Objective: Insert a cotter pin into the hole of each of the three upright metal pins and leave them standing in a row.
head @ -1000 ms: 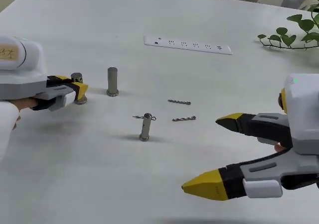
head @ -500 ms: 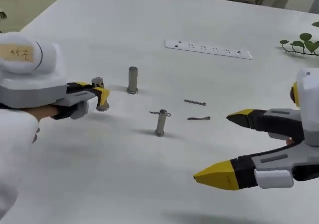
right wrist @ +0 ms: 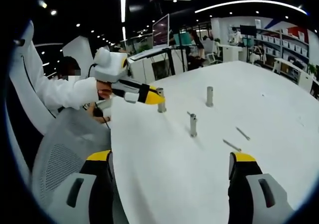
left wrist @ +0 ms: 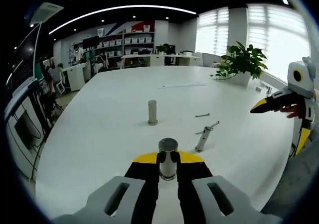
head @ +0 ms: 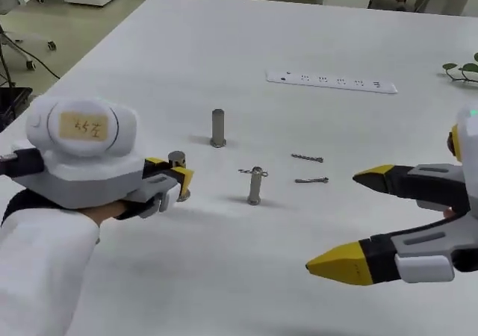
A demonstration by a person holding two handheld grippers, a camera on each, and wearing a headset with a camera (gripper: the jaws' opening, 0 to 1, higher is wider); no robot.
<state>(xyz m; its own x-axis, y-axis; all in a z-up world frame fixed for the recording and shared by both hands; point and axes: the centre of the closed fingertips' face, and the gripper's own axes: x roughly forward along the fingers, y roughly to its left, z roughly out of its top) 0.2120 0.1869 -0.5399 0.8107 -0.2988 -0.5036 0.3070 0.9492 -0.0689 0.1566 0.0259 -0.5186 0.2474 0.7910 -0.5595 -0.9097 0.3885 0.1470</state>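
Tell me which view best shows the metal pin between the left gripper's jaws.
Left gripper view: the metal pin stands centred and close between the left gripper's jaws, cap and shaft clear. Head view: that gripper partly hides it. Right gripper view: small and distant.

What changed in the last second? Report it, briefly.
The left gripper, shut on a metal pin, has drawn it toward the table's near edge, closer to level with the pin already holding a cotter pin; the view itself also shifted. Unchanged: the right gripper open at the right, the far pin upright, two loose cotter pins lying flat.
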